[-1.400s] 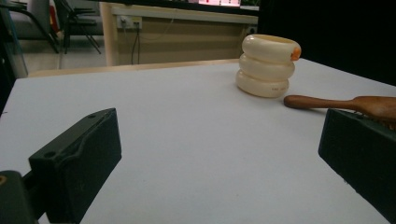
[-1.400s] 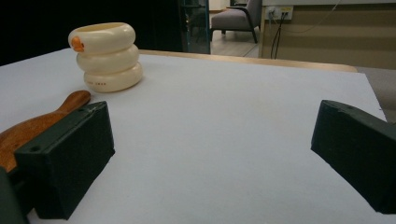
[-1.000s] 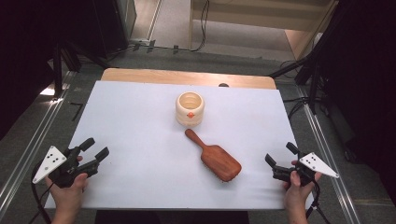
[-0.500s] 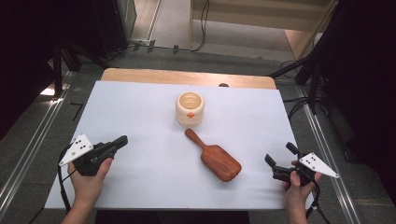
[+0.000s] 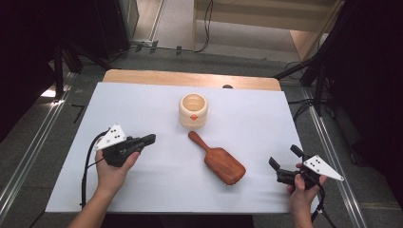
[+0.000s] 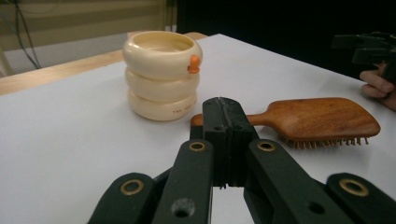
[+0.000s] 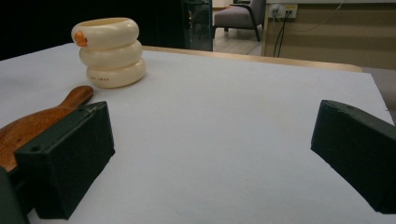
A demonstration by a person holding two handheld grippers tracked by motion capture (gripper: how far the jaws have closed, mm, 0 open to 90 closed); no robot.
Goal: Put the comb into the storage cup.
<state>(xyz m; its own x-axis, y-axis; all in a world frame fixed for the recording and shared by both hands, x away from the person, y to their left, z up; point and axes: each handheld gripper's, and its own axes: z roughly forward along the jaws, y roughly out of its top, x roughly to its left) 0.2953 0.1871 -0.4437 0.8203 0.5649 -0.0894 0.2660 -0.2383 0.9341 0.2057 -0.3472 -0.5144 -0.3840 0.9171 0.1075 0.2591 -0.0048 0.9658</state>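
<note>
A cream ringed cup (image 5: 193,110) with an orange mark stands upright mid-table. A wooden paddle hairbrush (image 5: 223,164) lies just in front of it, bristles down, handle toward the cup. My left gripper (image 5: 151,138) is shut with nothing in it, and hovers left of the brush handle. In the left gripper view its closed jaws (image 6: 227,116) point at the handle end of the brush (image 6: 322,116), with the cup (image 6: 161,74) behind. My right gripper (image 5: 284,156) rests open at the front right. Its jaws (image 7: 210,154) stand wide apart, with the brush (image 7: 37,123) and cup (image 7: 109,51) off to the left.
A white sheet (image 5: 142,199) covers the table, and a strip of bare wood (image 5: 190,78) shows at the far edge. Metal rails run along both sides on the floor. Cables trail from both grippers.
My left gripper has shut its jaws and moved right and forward across the sheet, toward the brush handle. The right gripper, brush and cup have stayed put.
</note>
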